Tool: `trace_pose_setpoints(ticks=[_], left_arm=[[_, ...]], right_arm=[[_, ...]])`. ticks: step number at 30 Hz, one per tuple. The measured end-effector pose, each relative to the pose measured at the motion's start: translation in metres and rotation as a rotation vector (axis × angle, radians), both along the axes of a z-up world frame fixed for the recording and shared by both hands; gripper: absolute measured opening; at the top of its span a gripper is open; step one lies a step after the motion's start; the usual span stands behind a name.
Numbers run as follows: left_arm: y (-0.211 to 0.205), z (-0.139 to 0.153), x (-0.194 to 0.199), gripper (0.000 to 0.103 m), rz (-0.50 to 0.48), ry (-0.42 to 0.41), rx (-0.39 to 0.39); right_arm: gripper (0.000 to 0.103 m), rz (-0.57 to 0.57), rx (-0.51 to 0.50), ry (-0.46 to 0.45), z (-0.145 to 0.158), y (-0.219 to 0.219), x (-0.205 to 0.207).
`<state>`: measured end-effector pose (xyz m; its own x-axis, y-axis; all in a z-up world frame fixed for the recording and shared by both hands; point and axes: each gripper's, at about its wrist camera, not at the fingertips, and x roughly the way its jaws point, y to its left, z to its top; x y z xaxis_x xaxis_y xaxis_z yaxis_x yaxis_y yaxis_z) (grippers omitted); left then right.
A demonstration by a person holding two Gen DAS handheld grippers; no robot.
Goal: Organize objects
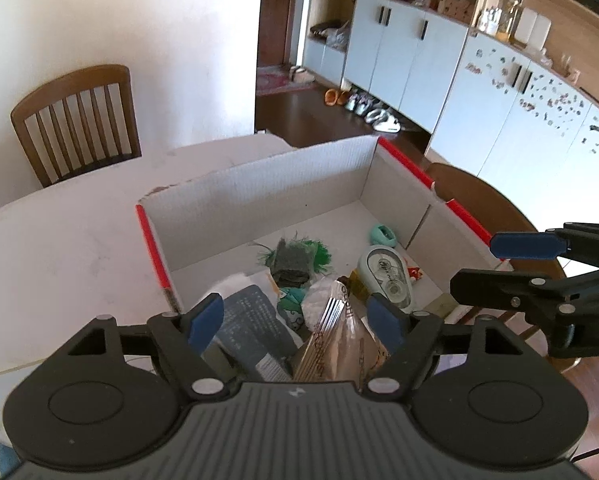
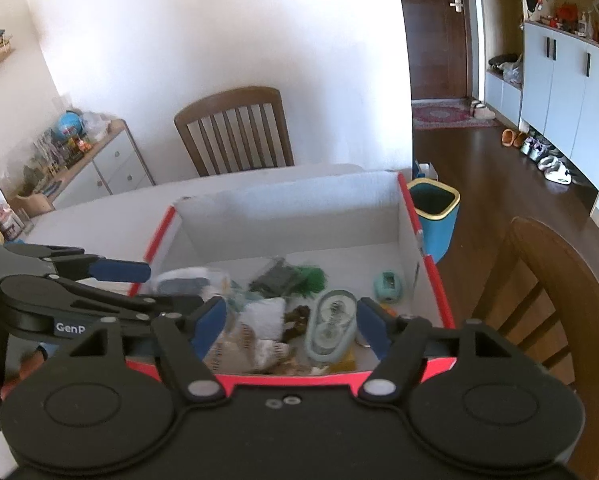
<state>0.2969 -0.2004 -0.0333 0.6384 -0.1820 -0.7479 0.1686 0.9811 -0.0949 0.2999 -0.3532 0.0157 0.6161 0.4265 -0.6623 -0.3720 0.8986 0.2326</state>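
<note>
Both grippers hang above the open cardboard box (image 1: pixel 259 184), which stands on the white tabletop (image 1: pixel 59 248) toward its far right edge.

The left gripper (image 1: pixel 295 316) has its jaws spread wide with nothing between them. It is poised over the near left part of the box. Directly below it lie a dark printed packet (image 1: pixel 251 320) and a clear wrapped packet (image 1: pixel 339 332).

The right gripper (image 2: pixel 287 324) also has its jaws wide apart and empty. It is positioned over the near wall of the box, with the correction tape dispenser (image 2: pixel 331 328) under its line of sight.

Other contents: a green feathered item (image 1: pixel 299 258) mid-box and a small mint-coloured gadget (image 1: pixel 383 236) by the right wall. All visible objects are already inside the box; none is seen on the bare tabletop.

Assessment: the step in hand appears to be either a release just completed or a sort within the box; the frames do not settle which.

Next move, if a pick: lower one gripper squarely over a single item and close on it alone, as the items overlap. The right view is slightly blurred, so fine detail there is unreliable.
</note>
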Motion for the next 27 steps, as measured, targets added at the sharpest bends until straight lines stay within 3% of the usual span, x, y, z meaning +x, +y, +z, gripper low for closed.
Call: trace_pose_setpoints(ticks=[12,15,19,27], left_arm=[[0.038,0.026,-0.049,0.093,-0.029,-0.085,-0.052],[0.045,0.03,-0.062,0.103,-0.039,-0.106,-0.037],[0.055,0.033,-0.08,0.103,-0.048,-0.129,-0.026],[0.074,0.036,-0.107,0.103,-0.069,-0.152,-0.022]], right_arm=[[0.085,-0.058,0.002,-0.072,0.021,0.033,-0.051],[0.089,-0.075,0.009,-0.087,0.024,0.04,-0.064],[0.101,-0.116,0.016,-0.118,0.027,0.05,-0.081],[0.102,-0.134,-0.008,-0.156,0.028,0.076,-0.11]])
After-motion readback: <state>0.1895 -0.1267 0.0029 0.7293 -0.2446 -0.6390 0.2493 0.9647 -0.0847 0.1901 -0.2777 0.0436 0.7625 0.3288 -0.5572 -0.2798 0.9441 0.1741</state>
